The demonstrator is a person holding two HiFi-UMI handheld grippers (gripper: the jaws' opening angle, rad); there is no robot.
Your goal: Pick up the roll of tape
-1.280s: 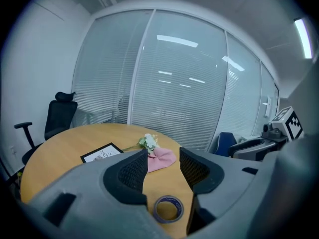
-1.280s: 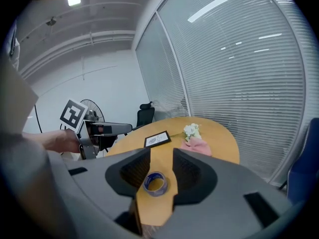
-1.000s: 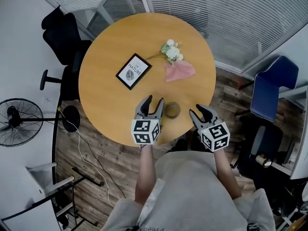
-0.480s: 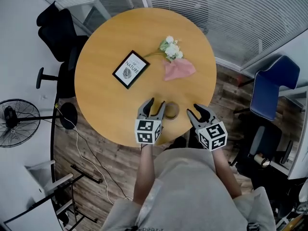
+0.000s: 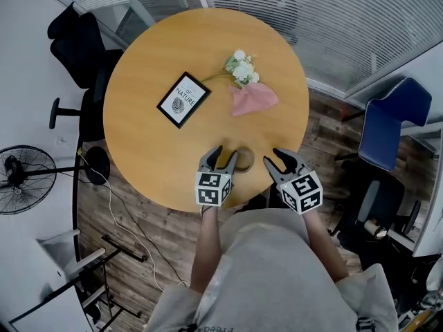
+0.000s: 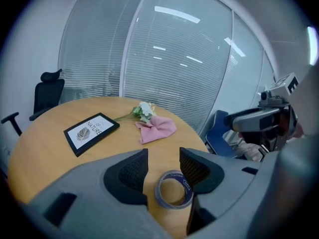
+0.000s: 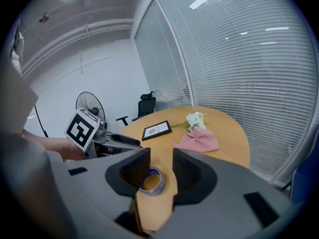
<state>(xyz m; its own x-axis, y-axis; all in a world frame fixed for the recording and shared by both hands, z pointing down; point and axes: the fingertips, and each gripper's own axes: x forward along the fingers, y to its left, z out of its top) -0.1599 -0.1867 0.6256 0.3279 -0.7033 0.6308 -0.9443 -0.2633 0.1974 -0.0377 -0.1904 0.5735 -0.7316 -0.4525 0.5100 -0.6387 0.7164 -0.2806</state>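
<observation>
The roll of tape (image 5: 246, 160) lies flat on the round wooden table (image 5: 152, 151), close to its near edge. It is a brownish ring with a bluish rim. My left gripper (image 5: 223, 155) hovers just left of it, open, and in the left gripper view the tape (image 6: 173, 189) sits low between the jaws, toward the right one. My right gripper (image 5: 275, 160) is just right of the roll, also open. In the right gripper view the tape (image 7: 152, 180) lies ahead of the left jaw. Neither gripper (image 6: 163, 166) (image 7: 160, 168) touches it.
Farther back on the table lie a black-framed picture (image 5: 183, 99), a bunch of white flowers (image 5: 240, 66) and a pink cloth (image 5: 252, 99). A black office chair (image 5: 73, 40) and a floor fan (image 5: 21, 182) stand left. A blue chair (image 5: 394, 120) stands right.
Both grippers have edged in toward the tape, the right one more, moving left. Both stay open and the tape has not moved.
</observation>
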